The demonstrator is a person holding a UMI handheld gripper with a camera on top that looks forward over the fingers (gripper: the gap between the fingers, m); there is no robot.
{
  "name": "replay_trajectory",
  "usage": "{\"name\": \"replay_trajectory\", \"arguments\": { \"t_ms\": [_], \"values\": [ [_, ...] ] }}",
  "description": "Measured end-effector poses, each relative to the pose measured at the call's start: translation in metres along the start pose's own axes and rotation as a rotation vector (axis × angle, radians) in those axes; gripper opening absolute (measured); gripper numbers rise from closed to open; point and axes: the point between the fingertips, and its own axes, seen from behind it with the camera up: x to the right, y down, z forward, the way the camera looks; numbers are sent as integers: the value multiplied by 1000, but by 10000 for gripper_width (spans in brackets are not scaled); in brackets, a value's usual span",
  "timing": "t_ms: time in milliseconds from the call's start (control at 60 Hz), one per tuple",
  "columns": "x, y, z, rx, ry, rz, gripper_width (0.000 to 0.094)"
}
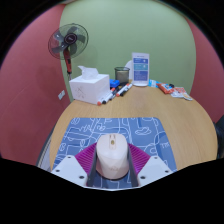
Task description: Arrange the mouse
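- Mouse (112, 157): a pale, cream-to-pink computer mouse with a rounded back and a small scroll wheel near its front end. It lies lengthwise between the two fingers, its nose pointing away from the gripper.
- Location: the mouse rests on a blue-grey mouse mat (110, 133) printed with white line drawings, which lies on the wooden table (170, 115), at the near edge.
- Gripper (112, 165): held low and level over the near end of the mat, fingers reaching forward along the table. The magenta pads (78, 160) sit against the mouse's left and right flanks with no gap visible on either side; the jaws are closed to the width of the mouse and have hold of it.
- Containers: a white tissue box (90, 85) stands at the far left of the table, a tissue rising from its top. A small dark metal cup (122, 74) stands just beside it; its contents cannot be made out.
- Other items: marker pens (121, 90) lie scattered near the cup; a white-and-blue card (141, 68) stands upright behind them; a black desk fan (69, 44) stands at the far left.
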Motion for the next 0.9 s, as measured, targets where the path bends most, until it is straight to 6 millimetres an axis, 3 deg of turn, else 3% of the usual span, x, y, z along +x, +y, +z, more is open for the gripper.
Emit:
{"name": "replay_trajectory", "arguments": {
  "t_ms": [83, 183, 217, 300, 533, 733, 900],
  "values": [
    [1, 2, -4, 5, 11, -27, 565],
    [-1, -8, -26, 10, 18, -52, 868],
    [-1, -12, -38, 13, 27, -50, 824],
    [-5, -26, -75, 35, 44, -49, 846],
    [-32, -47, -198, 87, 53, -37, 839],
    [-47, -23, -282, 105, 60, -38, 839],
    [-52, 6, -327, 100, 61, -42, 843]
  ]
}}
